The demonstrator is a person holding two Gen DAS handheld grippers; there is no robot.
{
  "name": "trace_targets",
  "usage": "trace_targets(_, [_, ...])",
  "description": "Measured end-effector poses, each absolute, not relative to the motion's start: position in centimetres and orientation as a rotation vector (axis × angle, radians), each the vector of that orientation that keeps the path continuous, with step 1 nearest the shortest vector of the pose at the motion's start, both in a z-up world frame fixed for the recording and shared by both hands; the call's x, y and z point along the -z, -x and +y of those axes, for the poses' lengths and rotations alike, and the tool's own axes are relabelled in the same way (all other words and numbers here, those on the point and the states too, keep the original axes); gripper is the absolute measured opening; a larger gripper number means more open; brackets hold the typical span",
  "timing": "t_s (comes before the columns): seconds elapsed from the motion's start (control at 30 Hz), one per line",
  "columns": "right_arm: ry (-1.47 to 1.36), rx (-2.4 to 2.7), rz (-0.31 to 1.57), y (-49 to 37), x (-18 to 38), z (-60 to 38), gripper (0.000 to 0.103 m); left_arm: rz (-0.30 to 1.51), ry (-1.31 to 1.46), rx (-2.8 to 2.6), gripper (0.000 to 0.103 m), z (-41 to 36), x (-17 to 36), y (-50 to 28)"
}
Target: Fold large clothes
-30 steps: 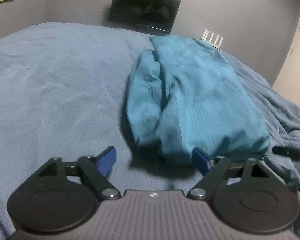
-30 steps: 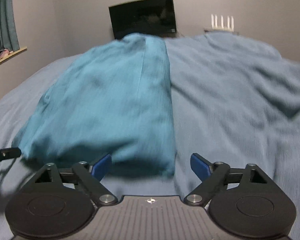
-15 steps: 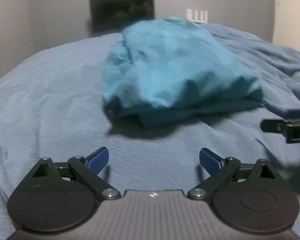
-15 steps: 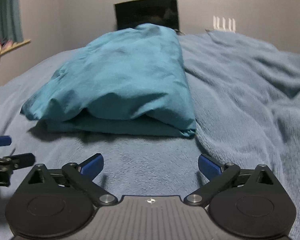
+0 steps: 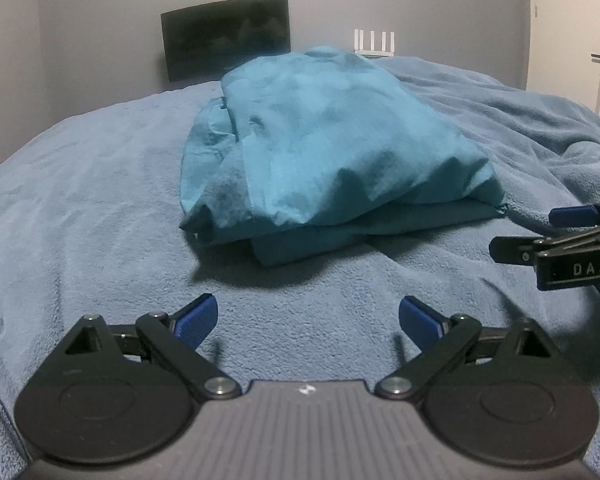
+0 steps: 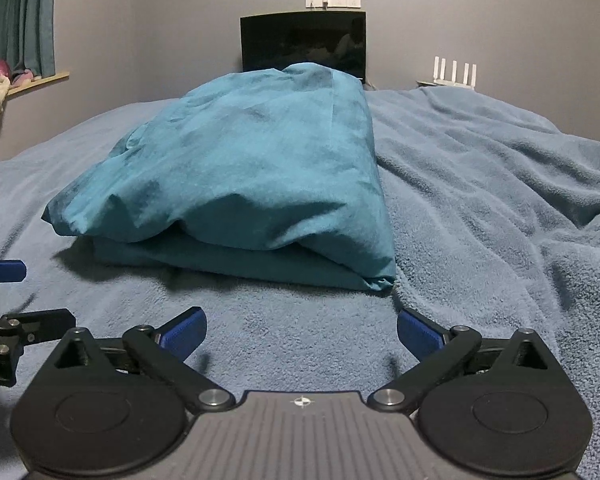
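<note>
1. Grey walls (image 6: 160,20) close in a dimly lit room.
2. A bed with a blue fleece blanket (image 6: 500,200) fills the foreground, smooth on one side and rumpled on the other.
3. A dark screen (image 6: 303,42) stands against the far wall, a white socket strip (image 6: 333,0) just above it.
4. A white router with upright antennas (image 6: 454,72) sits beside the screen.
5. A teal curtain (image 6: 20,16) hangs over a wooden sill (image 6: 40,82) holding soft items.
6. A pale door (image 5: 564,24) stands at the far side.

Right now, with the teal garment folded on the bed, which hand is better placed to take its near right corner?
Right, probably. The right gripper, fingers open and empty, has the teal garment corner just ahead of its right finger; the left gripper sits further left.
</note>
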State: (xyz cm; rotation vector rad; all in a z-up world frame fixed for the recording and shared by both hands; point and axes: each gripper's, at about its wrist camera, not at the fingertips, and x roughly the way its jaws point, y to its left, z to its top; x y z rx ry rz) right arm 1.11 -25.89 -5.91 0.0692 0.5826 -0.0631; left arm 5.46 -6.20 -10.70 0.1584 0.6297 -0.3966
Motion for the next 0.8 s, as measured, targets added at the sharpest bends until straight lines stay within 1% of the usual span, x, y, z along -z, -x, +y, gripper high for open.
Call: trace_targets(0.8, [-0.057,0.078,0.588,-0.91,6.05,-26.16,0.103,0.643,-0.155,0.401,0.098,-6.06,10.88,-5.5])
